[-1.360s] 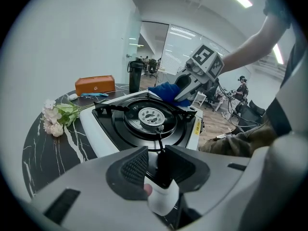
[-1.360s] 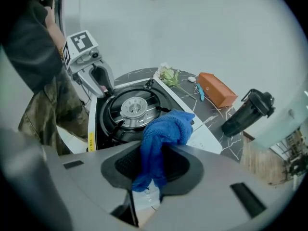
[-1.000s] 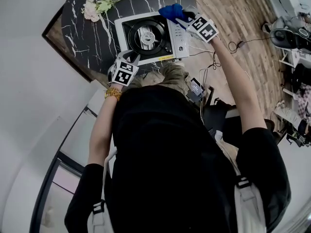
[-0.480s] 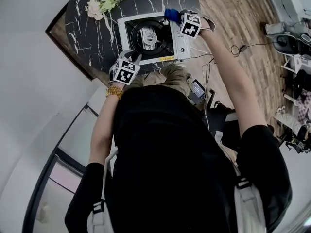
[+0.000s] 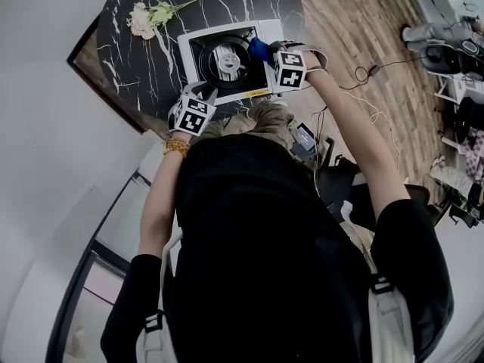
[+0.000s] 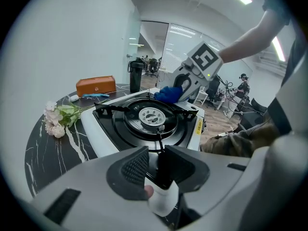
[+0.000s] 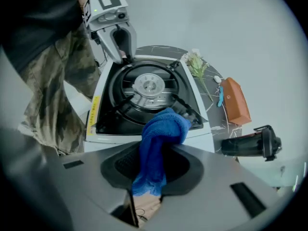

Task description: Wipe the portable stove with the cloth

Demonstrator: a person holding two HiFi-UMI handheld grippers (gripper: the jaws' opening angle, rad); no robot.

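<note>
The portable stove (image 5: pixel 190 45), white with a black top and a round burner (image 6: pixel 151 115), sits on the black marble table (image 5: pixel 128 59). My left gripper (image 5: pixel 201 93) is at the stove's near left corner, shut on its white rim (image 6: pixel 161 196). My right gripper (image 7: pixel 154 162) points steeply down, shut on the blue cloth (image 7: pixel 161 129). The bunched end of the cloth hangs just above the right side of the black stove top (image 7: pixel 149 88). In the head view the cloth (image 5: pixel 259 49) shows by the burner's right side. The left gripper view shows the right gripper (image 6: pixel 185 83) behind the burner.
Pale artificial flowers (image 5: pixel 147 15) lie on the table left of the stove. An orange case (image 7: pixel 236 102), a blue pen-like item (image 7: pixel 220 96) and a black bottle (image 7: pixel 250 143) are beyond it. The table's edge runs close behind the left gripper, by the person's legs.
My right gripper has come down and inward from the stove's far right corner with the cloth, rolling as it went. The left gripper and the stove have not moved.
</note>
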